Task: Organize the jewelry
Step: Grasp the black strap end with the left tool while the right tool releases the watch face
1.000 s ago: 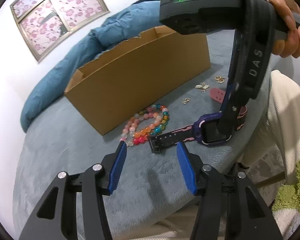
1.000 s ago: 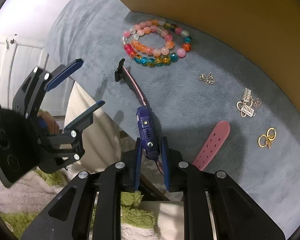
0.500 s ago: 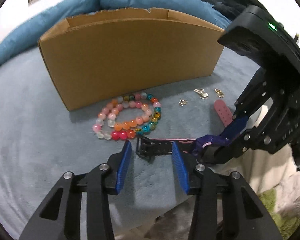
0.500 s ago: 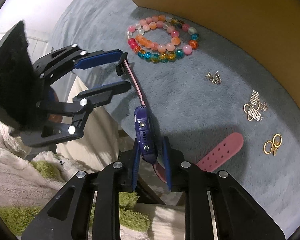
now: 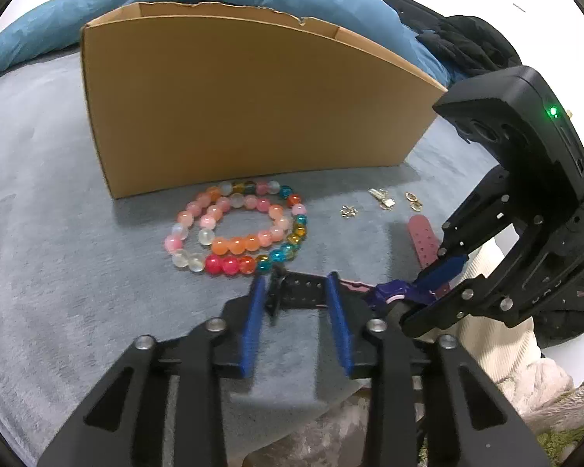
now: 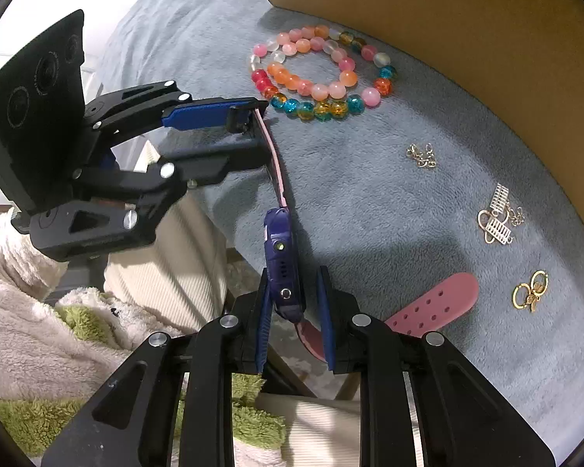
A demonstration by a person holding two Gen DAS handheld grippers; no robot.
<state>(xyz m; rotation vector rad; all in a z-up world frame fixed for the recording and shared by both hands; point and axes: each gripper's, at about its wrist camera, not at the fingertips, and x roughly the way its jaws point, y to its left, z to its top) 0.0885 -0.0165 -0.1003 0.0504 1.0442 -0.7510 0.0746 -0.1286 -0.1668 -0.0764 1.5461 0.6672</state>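
A tall cardboard box [image 5: 249,101] stands on the grey bed [image 5: 39,202] with the bead bracelets [image 5: 241,229] just before it. My right gripper [image 6: 292,303] grips the purple watch [image 6: 280,264] by its body — at the bed's near edge — while my left gripper [image 5: 294,299] is closing its jaws around the buckle strap [image 5: 299,292].

The right hand-held gripper [image 6: 292,311] clamps the purple watch body [image 6: 279,264] at the grey blanket's [image 6: 370,202] edge. The left hand-held gripper [image 6: 259,132] is closing around the buckle end of the strap [image 6: 274,163]. Beaded bracelets [image 6: 319,72] lie beside a cardboard box [image 6: 467,19]; small clasps [image 6: 422,157], seemingly silver, are scattered nearby
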